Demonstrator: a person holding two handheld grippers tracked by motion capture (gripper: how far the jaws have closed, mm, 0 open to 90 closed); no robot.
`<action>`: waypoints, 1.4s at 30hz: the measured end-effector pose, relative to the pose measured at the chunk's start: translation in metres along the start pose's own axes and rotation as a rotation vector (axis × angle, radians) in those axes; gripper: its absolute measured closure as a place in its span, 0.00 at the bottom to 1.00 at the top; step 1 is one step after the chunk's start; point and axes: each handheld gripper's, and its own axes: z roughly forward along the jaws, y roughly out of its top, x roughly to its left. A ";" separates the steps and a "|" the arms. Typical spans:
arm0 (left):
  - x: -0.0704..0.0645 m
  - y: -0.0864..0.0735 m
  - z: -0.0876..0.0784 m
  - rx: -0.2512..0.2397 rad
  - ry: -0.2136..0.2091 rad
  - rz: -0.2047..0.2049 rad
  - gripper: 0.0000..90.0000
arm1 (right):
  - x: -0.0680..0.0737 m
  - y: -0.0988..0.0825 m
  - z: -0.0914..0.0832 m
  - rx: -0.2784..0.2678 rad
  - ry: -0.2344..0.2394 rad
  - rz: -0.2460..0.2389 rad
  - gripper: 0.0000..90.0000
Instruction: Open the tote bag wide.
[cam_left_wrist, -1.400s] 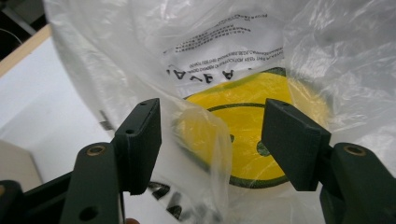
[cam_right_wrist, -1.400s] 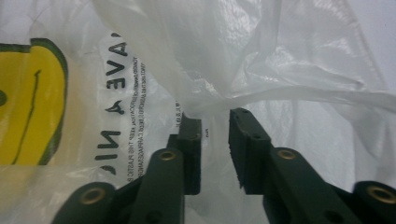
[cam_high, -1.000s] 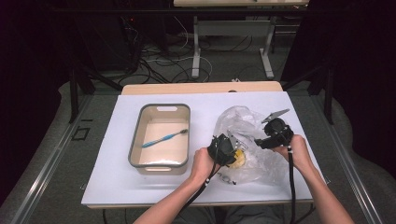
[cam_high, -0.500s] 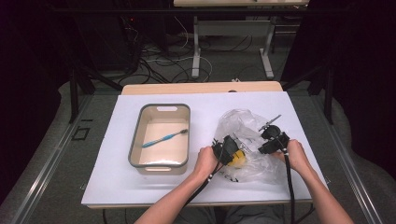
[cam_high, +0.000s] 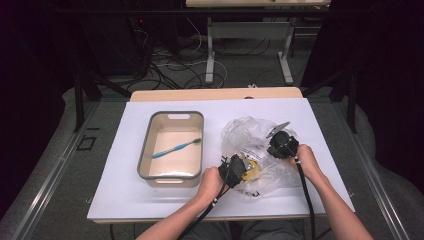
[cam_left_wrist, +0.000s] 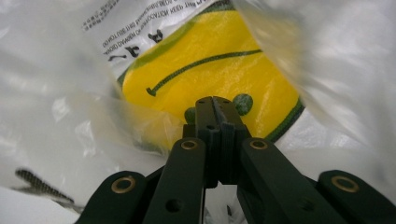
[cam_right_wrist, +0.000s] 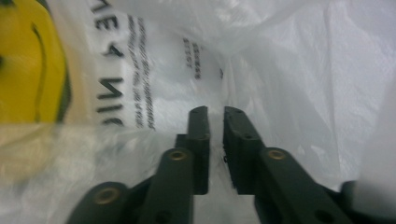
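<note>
White board covers the table (cam_high: 125, 200), and on it, from left to right, stand a grey tub (cam_high: 145, 150) with a blue toothbrush (cam_high: 176, 148) inside, then the clear plastic bag (cam_high: 250, 137) just right of the tub.

The bag looks light, thin, soft and slippery — likely to slide and crumple, so a pinch on a gathered fold near its edge would serve best.

At the bag's near-left side the left gripper (cam_left_wrist: 215, 105) has its jaws pressed together on a fold of film over the yellow print (cam_left_wrist: 219, 65). At its right side the right gripper (cam_right_wrist: 215, 116) has just been closing; a narrow gap remains, and film seems to lie in it, though blur leaves that unsure.

What the bag holds — if anything — cannot be made out.
</note>
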 end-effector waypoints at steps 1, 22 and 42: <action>0.000 0.000 -0.001 -0.013 0.016 -0.008 1.00 | 0.001 0.001 -0.002 -0.014 0.004 0.005 0.84; 0.019 0.010 0.017 -0.021 0.098 -0.099 0.57 | 0.008 -0.038 -0.064 0.034 0.077 0.266 0.31; 0.009 -0.007 0.003 -0.035 -0.011 -0.110 1.00 | -0.015 -0.034 -0.016 0.046 -0.023 0.204 0.98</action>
